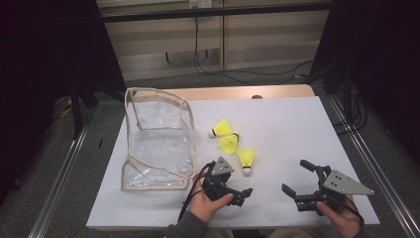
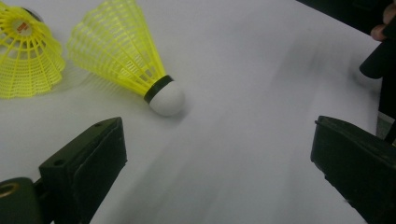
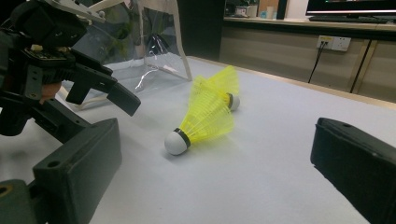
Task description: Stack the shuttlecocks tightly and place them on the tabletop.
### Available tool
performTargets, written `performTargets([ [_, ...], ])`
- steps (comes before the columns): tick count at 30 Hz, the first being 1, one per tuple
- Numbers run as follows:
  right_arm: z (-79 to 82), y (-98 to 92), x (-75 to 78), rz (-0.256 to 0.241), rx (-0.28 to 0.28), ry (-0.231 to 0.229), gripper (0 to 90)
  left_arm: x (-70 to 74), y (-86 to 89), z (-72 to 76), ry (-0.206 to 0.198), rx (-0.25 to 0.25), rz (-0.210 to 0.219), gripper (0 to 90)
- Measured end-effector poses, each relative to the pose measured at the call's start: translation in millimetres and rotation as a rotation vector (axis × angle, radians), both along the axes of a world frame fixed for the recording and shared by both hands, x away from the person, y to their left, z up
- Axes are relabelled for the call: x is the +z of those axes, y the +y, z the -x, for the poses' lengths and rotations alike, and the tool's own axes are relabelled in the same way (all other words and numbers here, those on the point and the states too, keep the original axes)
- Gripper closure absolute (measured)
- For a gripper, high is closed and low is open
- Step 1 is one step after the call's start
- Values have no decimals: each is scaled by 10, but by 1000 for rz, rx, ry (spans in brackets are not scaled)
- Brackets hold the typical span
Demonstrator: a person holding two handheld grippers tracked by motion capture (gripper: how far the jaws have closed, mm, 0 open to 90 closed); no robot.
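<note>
Three yellow shuttlecocks lie on the white table (image 1: 277, 148), grouped near its centre. The nearest shuttlecock (image 1: 246, 159) lies on its side with its white cork tip toward the near edge. The middle shuttlecock (image 1: 229, 143) and the far shuttlecock (image 1: 221, 130) lie just beyond it, close together. A clear zip pouch (image 1: 157, 141) with beige trim stands open at the left, well apart from the right gripper.

The left gripper (image 1: 236, 192) is released, jaws wide apart, holding nothing; it sits just near of the nearest shuttlecock, not touching it. The right gripper (image 1: 296, 179) is likewise released and empty, at the near right, apart from the shuttlecocks. In the left gripper view the cork tip lies on the table beyond the left jaw.
</note>
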State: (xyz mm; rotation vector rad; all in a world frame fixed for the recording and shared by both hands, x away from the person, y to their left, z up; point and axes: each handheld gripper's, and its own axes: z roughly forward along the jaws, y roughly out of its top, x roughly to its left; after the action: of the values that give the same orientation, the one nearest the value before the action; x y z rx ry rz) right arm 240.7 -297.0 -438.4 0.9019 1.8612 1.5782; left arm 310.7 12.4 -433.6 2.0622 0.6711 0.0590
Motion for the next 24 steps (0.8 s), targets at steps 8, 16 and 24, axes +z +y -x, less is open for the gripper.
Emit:
performTargets([
  [8, 3, 2, 3, -2, 0, -2, 13, -10, 51, 44, 3, -35, -23, 34],
  [16, 4, 5, 6, 0, 2, -5, 12, -9, 143, 56, -16, -38, -10, 34],
  [24, 3, 9, 6, 2, 5, -5, 13, -2, 209, 79, -15, -34, -9, 34],
])
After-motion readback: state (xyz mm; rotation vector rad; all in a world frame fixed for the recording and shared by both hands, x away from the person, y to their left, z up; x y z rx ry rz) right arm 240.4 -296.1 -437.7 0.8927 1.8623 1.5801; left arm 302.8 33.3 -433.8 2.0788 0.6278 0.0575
